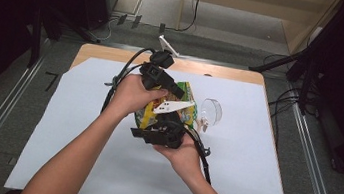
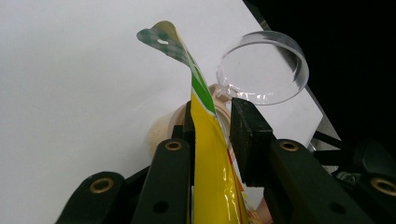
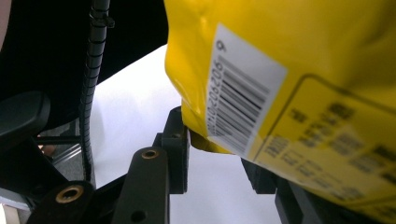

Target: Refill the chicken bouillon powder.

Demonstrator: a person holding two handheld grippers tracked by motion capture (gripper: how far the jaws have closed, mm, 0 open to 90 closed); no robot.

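A: Where's the yellow packet [image 1: 168, 107]?

B: Up off the desk [image 1: 243, 76], held over the middle of the white sheet [image 1: 80, 130] that covers most of the desktop. Both hands have it between them. Its top end is green-checked with a small hang hole, and it curls over to one side in the left gripper view [image 2: 205, 140].

A: And the left tongs [image 2: 212, 135]?

B: Clamped on the packet. In their own camera the film runs straight up between the two black jaws; the left jaw lies flat against it, the right one meets it lower down. From above, the left tongs [image 1: 173, 89] come in from the far side, with the left hand [image 1: 132, 94] wrapped round the body.

A: The right tongs?

B: Their camera shows the packet's lower end, barcode label and all [image 3: 289, 79], sitting down between the jaws. The left jaw touches the yellow film; the right jaw is mostly hidden behind the packet. So the right tongs [image 3: 215, 149] grip it from the near end. From above, the right hand [image 1: 180, 151] cradles them under the packet.

A: Anything else around?

B: A clear plastic cup [image 1: 211, 111] lies on its side on the sheet, just right of the packet. In the left gripper view it sits beyond the jaws, its open mouth towards the camera [image 2: 264, 67]. Black cables [image 1: 122, 73] trail from both tongs.
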